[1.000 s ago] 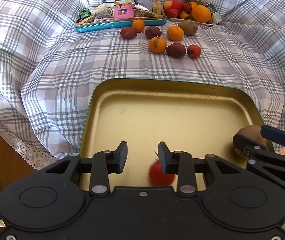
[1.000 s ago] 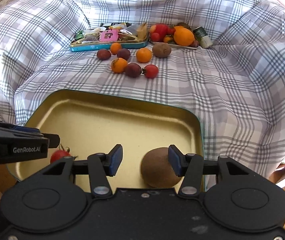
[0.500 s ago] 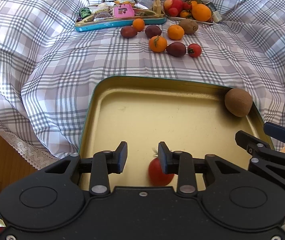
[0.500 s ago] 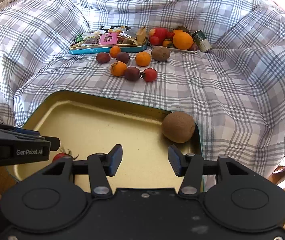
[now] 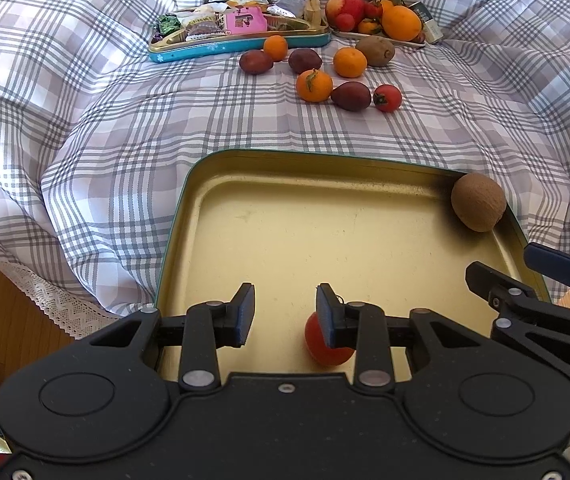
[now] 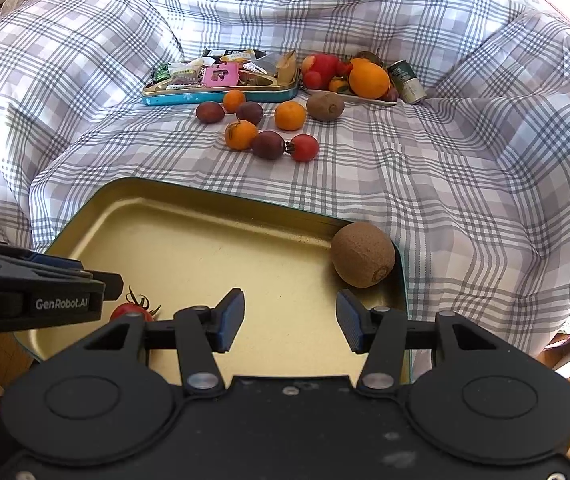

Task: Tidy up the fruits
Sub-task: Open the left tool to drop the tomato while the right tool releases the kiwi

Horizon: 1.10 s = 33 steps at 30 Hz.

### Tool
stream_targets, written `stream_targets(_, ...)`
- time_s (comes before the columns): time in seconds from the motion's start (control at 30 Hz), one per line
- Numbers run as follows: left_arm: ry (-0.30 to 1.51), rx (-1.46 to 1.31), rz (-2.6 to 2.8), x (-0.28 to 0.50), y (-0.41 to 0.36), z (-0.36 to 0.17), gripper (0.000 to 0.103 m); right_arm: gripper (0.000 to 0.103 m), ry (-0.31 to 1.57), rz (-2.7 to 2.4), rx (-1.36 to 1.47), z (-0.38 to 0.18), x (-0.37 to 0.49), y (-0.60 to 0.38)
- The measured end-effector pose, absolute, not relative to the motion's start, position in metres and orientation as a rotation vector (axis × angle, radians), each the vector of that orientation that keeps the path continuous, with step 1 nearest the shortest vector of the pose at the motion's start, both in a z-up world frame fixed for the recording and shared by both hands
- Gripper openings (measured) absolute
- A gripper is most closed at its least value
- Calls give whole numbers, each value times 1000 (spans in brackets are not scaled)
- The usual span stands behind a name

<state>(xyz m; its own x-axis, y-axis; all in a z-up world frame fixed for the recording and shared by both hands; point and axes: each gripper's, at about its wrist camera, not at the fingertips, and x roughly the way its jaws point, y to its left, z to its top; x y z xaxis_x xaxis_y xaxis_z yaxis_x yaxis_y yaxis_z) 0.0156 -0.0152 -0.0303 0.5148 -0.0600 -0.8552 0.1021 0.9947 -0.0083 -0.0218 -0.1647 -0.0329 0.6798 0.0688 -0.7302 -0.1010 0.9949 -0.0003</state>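
Gold tray [image 5: 213, 184], lower centre of both views: holds 1 kiwi [image 5: 478, 201] in its upper right corner and 1 tomato [image 5: 327, 350] near the bottom edge.
Teal tin [image 5: 221, 46], upper centre: snack packets.
Plate [image 6: 349, 94], upper right: assorted fruit.
Left tool [image 5: 283, 314]: angled down over the tray, jaws apart, empty; tomato under its right finger.
Right tool [image 6: 290, 320]: angled down, jaws apart, empty; kiwi just above its right finger.
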Motion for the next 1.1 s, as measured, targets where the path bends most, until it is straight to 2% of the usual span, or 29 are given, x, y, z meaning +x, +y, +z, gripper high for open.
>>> stream_targets(1.1,1039,15,-84,25,-12,-36,42,53,808,88,-75,-37,-14,-164)
